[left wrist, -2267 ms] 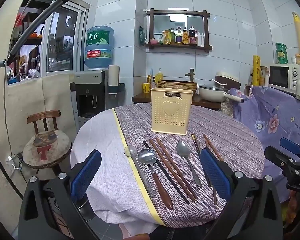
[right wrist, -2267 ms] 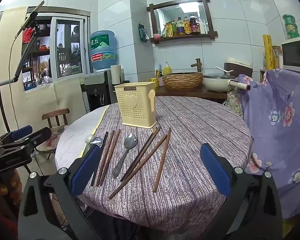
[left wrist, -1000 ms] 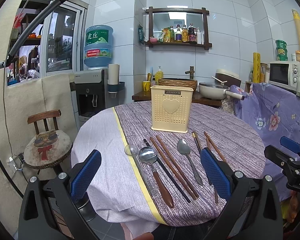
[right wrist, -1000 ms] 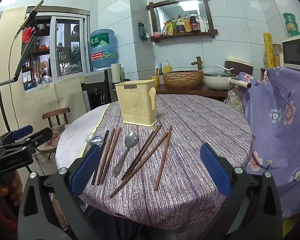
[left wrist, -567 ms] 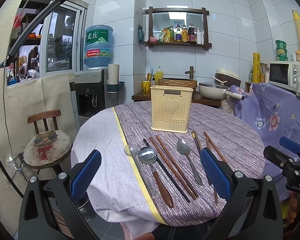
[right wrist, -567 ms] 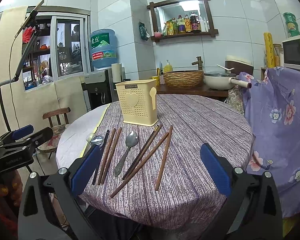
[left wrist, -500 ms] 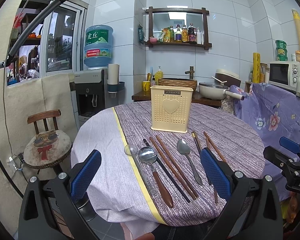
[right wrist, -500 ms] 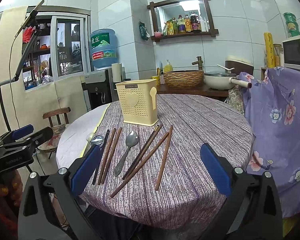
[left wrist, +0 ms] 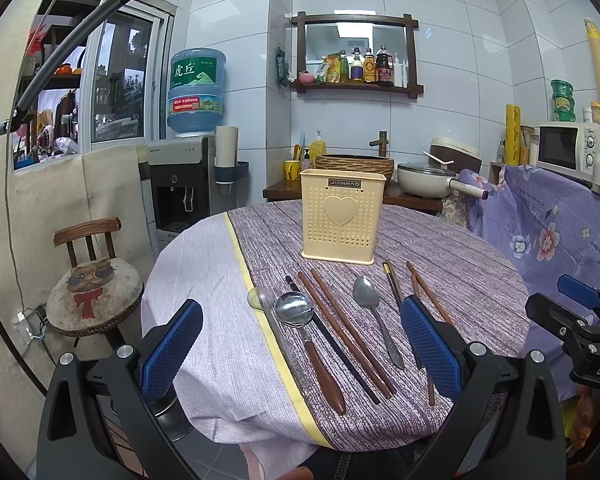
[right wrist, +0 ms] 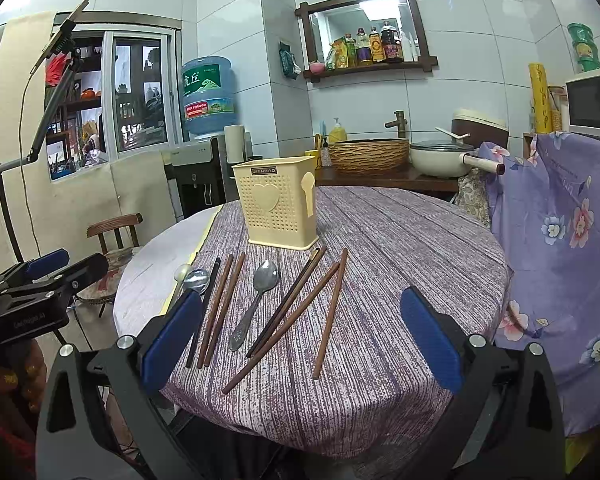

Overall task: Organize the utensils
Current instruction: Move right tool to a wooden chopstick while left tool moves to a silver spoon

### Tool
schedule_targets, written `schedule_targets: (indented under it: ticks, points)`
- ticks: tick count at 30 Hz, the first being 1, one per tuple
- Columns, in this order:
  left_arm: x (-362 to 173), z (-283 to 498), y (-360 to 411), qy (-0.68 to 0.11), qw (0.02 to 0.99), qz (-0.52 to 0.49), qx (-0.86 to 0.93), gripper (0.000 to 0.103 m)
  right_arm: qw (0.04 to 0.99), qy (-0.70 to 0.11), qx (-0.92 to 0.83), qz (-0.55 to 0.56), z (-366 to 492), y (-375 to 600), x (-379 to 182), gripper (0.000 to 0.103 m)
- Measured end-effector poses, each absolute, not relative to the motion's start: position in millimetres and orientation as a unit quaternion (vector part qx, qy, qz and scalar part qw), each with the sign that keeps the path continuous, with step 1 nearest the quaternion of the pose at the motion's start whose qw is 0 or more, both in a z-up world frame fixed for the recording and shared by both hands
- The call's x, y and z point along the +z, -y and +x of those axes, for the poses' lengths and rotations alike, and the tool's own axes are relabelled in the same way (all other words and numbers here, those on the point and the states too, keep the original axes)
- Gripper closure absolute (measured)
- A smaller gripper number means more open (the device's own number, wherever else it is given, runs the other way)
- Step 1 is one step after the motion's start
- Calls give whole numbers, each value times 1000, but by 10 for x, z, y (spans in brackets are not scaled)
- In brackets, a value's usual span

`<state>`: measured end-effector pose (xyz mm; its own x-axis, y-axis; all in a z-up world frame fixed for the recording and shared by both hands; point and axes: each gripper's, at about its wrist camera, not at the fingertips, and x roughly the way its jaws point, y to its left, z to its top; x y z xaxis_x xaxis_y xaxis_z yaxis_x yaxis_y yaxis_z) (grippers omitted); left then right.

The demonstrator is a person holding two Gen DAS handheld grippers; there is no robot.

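We have not started: both our left gripper [left wrist: 300, 344] and right gripper [right wrist: 300, 336] gape empty, spoons [left wrist: 367, 300] and chopsticks [right wrist: 330, 314] lie before the holder [left wrist: 342, 216].

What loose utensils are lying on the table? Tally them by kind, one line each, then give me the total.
Spoons: 3
Brown chopsticks: 4
Black chopsticks: 2
Total: 9
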<state>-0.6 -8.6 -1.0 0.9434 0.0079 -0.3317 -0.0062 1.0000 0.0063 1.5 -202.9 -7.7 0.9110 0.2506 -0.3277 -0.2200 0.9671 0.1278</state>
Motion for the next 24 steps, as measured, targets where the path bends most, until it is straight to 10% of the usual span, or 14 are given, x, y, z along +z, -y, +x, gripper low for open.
schedule_targets:
  ticks: [24]
  points:
    - [-468,558,-327,-310,950,-39,31,5,953,-290,63,65,646,2259,-486,5]
